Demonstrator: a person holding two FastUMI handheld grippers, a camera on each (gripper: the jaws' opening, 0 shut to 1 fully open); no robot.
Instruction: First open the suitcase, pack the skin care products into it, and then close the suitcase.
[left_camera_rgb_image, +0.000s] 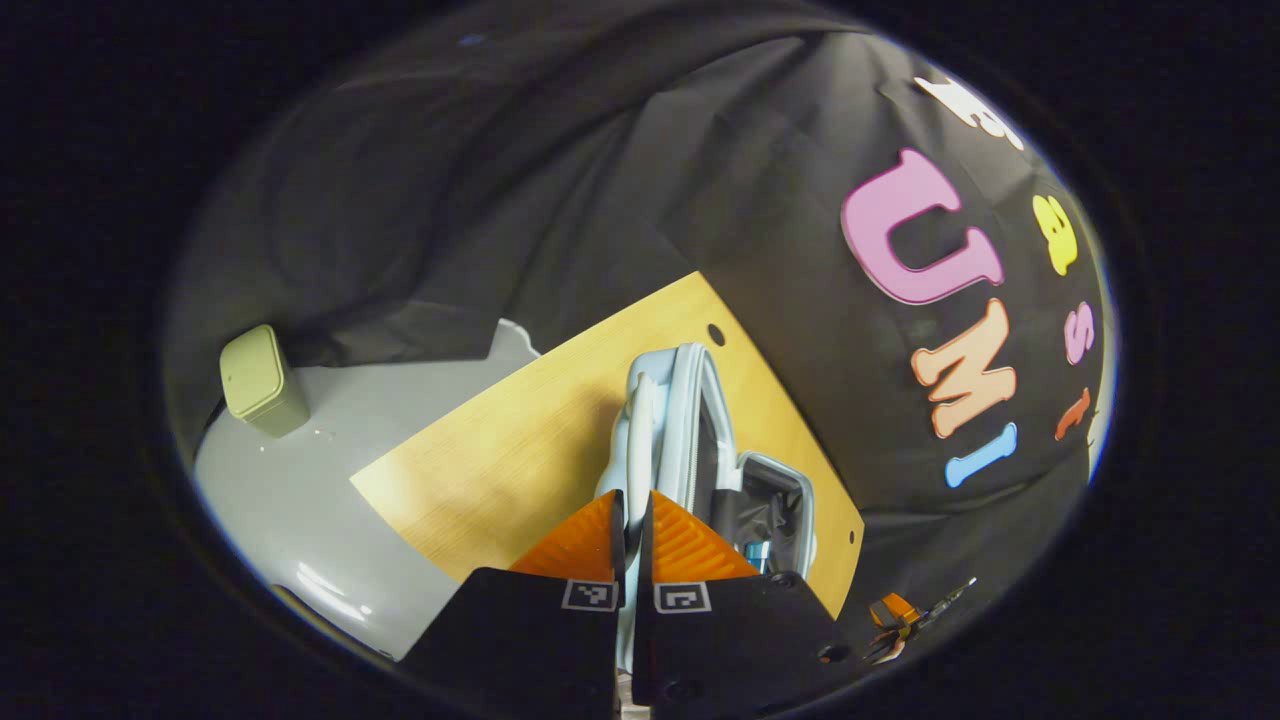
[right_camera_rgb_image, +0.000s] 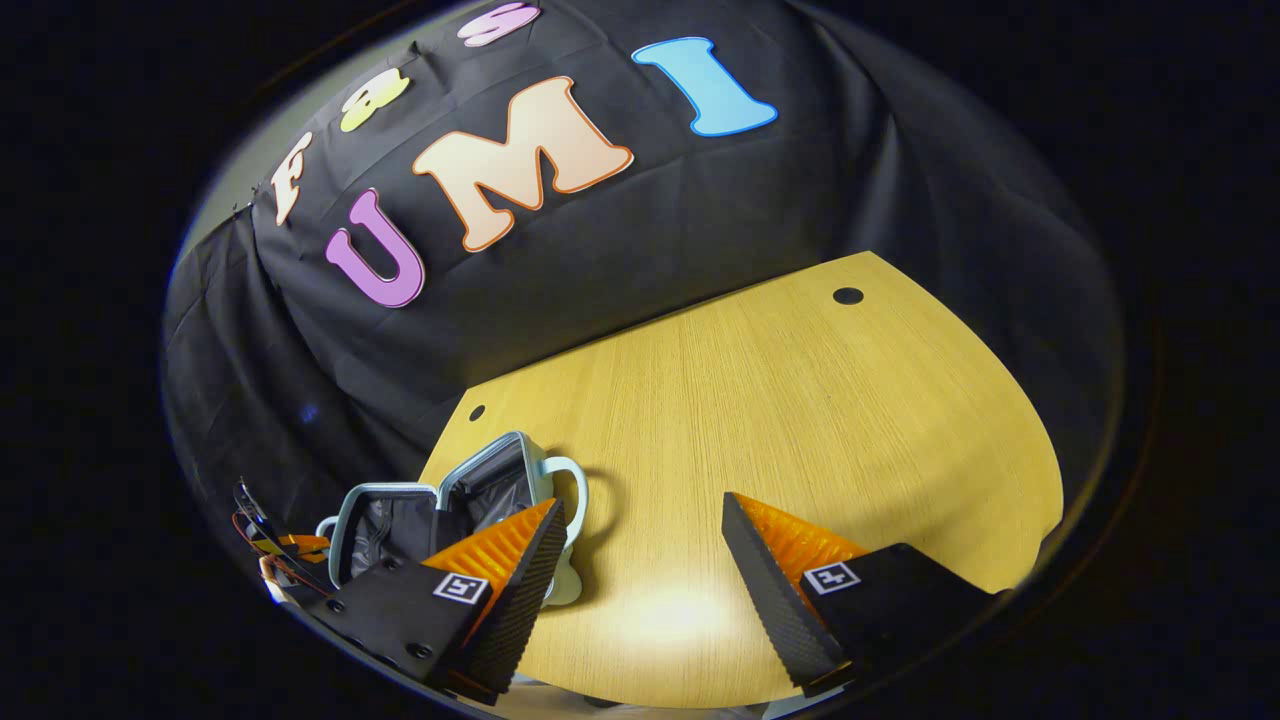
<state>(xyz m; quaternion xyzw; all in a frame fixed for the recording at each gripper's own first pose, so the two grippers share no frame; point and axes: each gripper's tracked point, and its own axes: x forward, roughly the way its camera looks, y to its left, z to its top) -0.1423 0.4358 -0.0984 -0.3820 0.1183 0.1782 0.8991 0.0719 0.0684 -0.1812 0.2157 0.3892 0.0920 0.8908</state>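
Note:
The pale blue suitcase (left_camera_rgb_image: 680, 420) lies open on the wooden table (left_camera_rgb_image: 520, 450), with its dark lining showing. My left gripper (left_camera_rgb_image: 632, 497) is shut on the suitcase lid, whose rim runs down into the narrow gap between the fingers. A small blue item (left_camera_rgb_image: 757, 553) peeks out inside the case, partly hidden. In the right gripper view the suitcase (right_camera_rgb_image: 440, 500) stands at the table's far left corner with both halves spread and its handle (right_camera_rgb_image: 572, 490) facing right. My right gripper (right_camera_rgb_image: 642, 502) hangs open over the bare table (right_camera_rgb_image: 800, 400), with its left finger (right_camera_rgb_image: 510, 560) overlapping the case.
An olive bin (left_camera_rgb_image: 262, 380) stands on the grey floor (left_camera_rgb_image: 300, 500) off the table's side. A small orange object with wires (left_camera_rgb_image: 897, 612) sits past the table corner, beside the suitcase (right_camera_rgb_image: 280, 545). Black cloth hangs close behind the table.

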